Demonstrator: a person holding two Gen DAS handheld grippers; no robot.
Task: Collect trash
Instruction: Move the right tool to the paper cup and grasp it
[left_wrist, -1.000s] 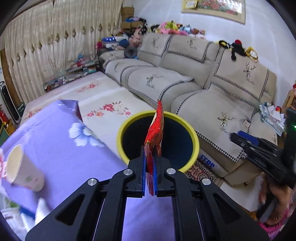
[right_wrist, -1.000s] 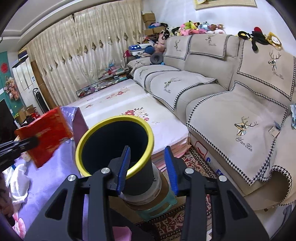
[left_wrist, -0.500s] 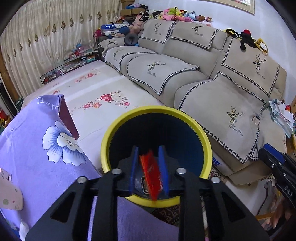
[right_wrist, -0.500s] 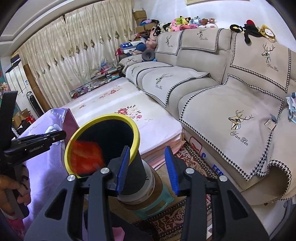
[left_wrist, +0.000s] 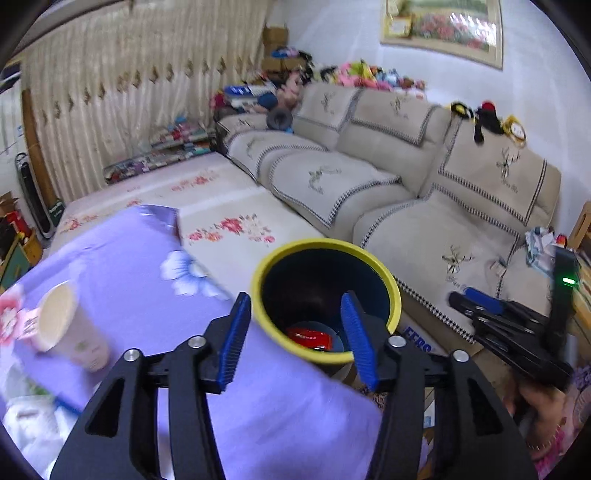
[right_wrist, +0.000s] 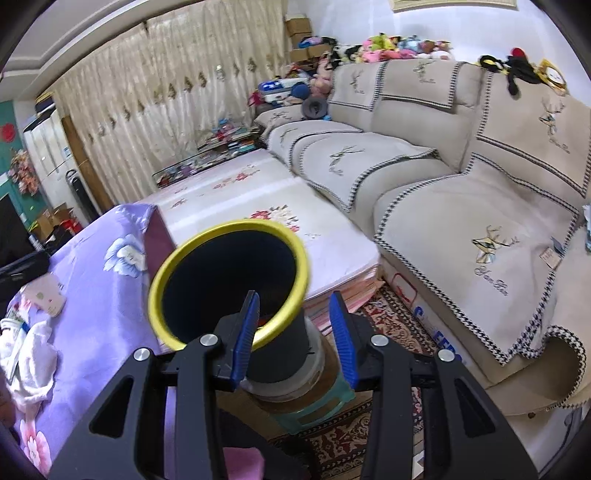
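Observation:
A dark bin with a yellow rim (left_wrist: 380, 273) stands beside the purple-clothed table; it also shows in the right wrist view (right_wrist: 207, 240). A red wrapper (left_wrist: 308, 338) lies at the bottom of the bin. My left gripper (left_wrist: 295, 338) is open and empty, held above the bin's near rim. My right gripper (right_wrist: 293, 338) is open and empty, just in front of the bin's outer wall; it shows from the side in the left wrist view (left_wrist: 476, 301). A paper cup (left_wrist: 66, 328) lies on its side on the table at the left.
The purple floral tablecloth (left_wrist: 140, 273) covers the table; white crumpled trash (right_wrist: 26, 354) and a pink item (right_wrist: 46, 295) lie on it. A beige sofa (left_wrist: 424, 199) runs along the right. The bin sits on a green stool (right_wrist: 317, 404) over a patterned rug.
My left gripper opened and let go of the red wrapper, which fell into the bin. The left gripper then drew back and up. The right gripper stayed open near the bin.

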